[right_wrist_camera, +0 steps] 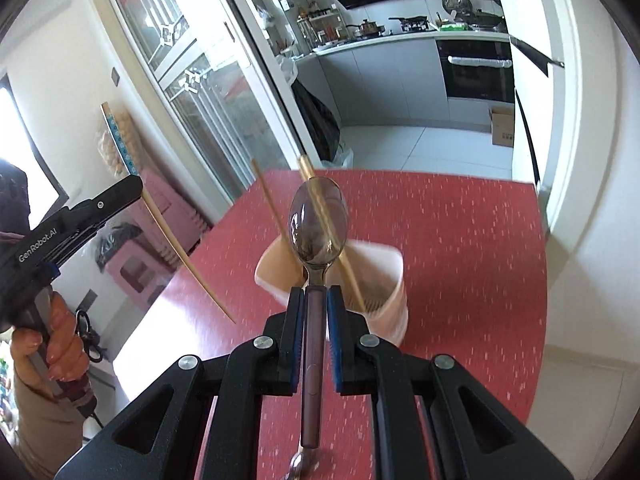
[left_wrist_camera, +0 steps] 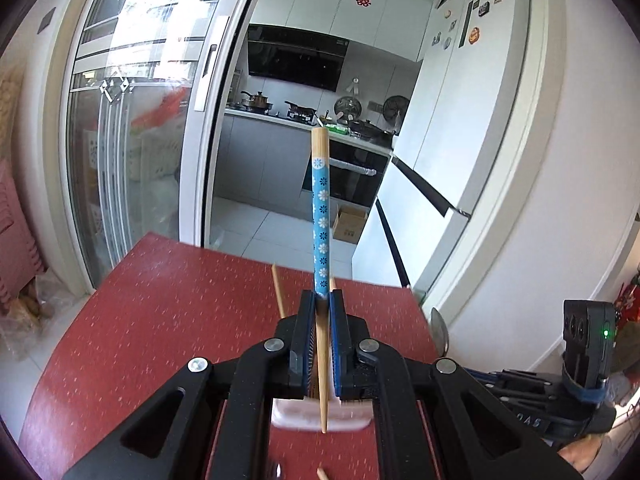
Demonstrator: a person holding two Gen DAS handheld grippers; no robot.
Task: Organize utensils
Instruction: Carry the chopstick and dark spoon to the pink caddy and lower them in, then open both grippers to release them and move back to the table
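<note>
So right up close, my left gripper is clamped on a chopstick, the one with the blue flowery sleeve and bare wood tips. It stands nearly upright between the blue pads, thick end up, thin end poking down past the jaws. From the right wrist view I can see that same left gripper off to the side, with a hand wrapped round its handle and the chopstick slanting through it, lifted clear of the table.

My right gripper is pinched on a spoon, the brownish handle running straight back between the pads and the bowl sticking out forward, facing the camera.

Just past the spoon sits a whitish utensil holder on the red speckled table. Two more chopsticks lean in it, tips fanning upward; they're blurry so I can't say much more. In the left view the holder shows only as a white rim under the jaws, with one plain stick poking up beside it.

Further out, the right gripper's body sits at the edge of the left view. Beyond the table there's a sliding glass door, a white fridge with magnets, and a kitchen counter with pans on the hob.
</note>
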